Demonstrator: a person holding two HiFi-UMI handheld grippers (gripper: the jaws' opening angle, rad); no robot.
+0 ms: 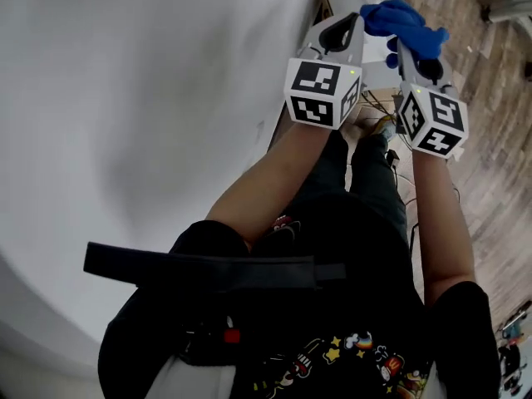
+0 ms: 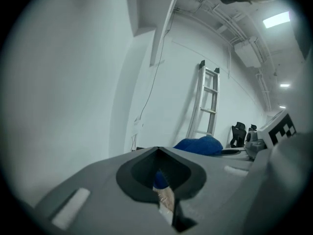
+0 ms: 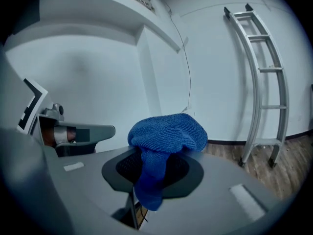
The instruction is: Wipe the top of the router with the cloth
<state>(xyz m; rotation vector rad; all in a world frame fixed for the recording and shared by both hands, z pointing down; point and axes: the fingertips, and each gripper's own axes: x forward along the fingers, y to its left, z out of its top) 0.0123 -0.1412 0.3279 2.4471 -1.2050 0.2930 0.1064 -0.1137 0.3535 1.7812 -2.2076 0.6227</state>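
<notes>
The blue fuzzy cloth (image 3: 168, 131) is bunching in the right claw (image 3: 152, 175), which is pinching it. The left claw (image 2: 160, 173) is sitting pressed together. A weak pinch might be dropping the cloth.

The cloth (image 3: 166, 133) at the middle of the right gripper view is deep blue, with a looped, towelly weave. My left gripper (image 1: 347, 25) and right gripper (image 1: 401, 46) are pale grey, and their cubes are patterned in black and white squares. The wall (image 1: 125, 98) at the left of the head view is plain white. The floor (image 1: 490, 98) at its right edge shows grey-brown wood grain. The ladder (image 3: 266, 82) is silvery.
</notes>
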